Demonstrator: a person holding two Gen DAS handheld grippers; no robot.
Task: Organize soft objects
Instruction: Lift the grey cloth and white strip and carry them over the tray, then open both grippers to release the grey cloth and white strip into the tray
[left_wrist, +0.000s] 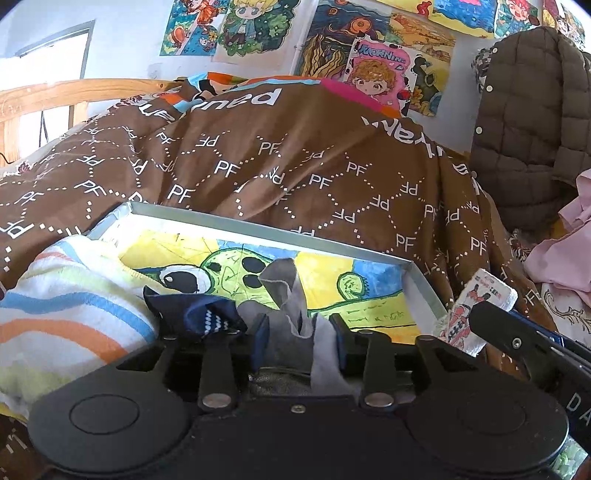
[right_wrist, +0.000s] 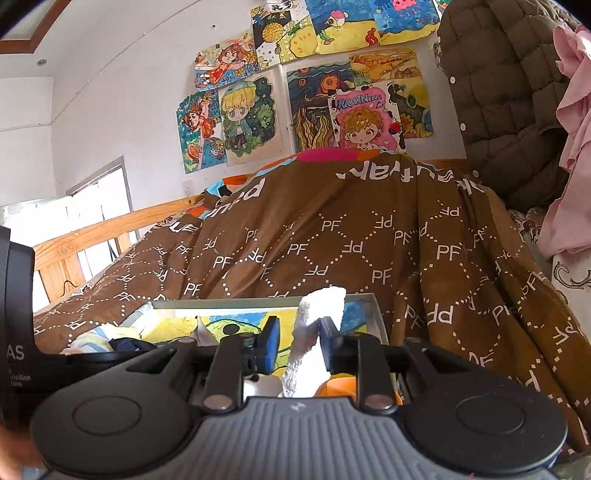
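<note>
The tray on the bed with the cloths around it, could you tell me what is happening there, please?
A person with two handheld grippers is sorting soft items at a shallow tray lined with a cartoon drawing. The left gripper is shut on a grey sock, held above the tray near a navy sock and a striped towel. The right gripper holds a white printed cloth, though its jaws look parted.

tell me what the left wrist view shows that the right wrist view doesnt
Only the left wrist view shows the left gripper shut on a grey sock, and the patterned face of the white sock. Only the right wrist view shows the right gripper with that white sock between its pads. Both show the tray, striped towel and brown blanket.
</note>
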